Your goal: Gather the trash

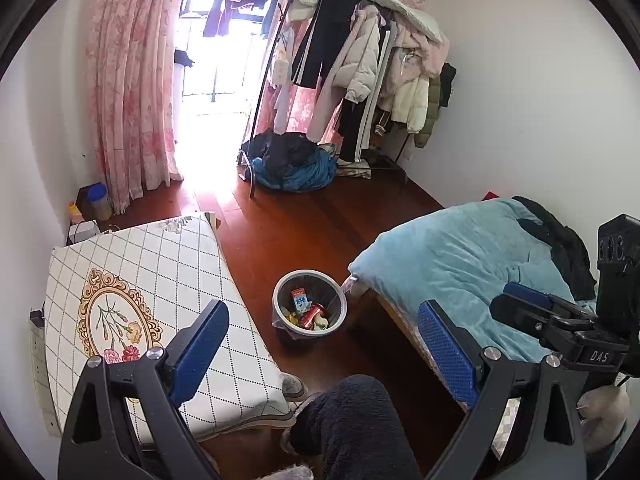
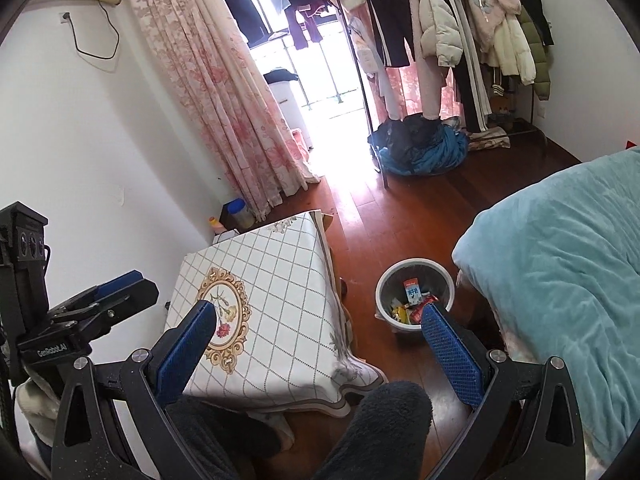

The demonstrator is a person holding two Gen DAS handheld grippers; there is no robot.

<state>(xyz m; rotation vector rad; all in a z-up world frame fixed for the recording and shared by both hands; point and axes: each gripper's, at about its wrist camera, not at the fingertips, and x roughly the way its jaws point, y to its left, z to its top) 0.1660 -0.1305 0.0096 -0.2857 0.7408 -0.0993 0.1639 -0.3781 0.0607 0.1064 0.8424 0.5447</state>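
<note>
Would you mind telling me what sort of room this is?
Most likely a bedroom at home: a bed with a blue blanket, a rack of coats, and pink curtains by a balcony door. A small trash bin stands on the wooden floor.

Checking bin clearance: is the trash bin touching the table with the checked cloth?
Apart. In the left wrist view, bare wood floor shows between the trash bin and the table edge; the right wrist view shows the same gap.
</note>
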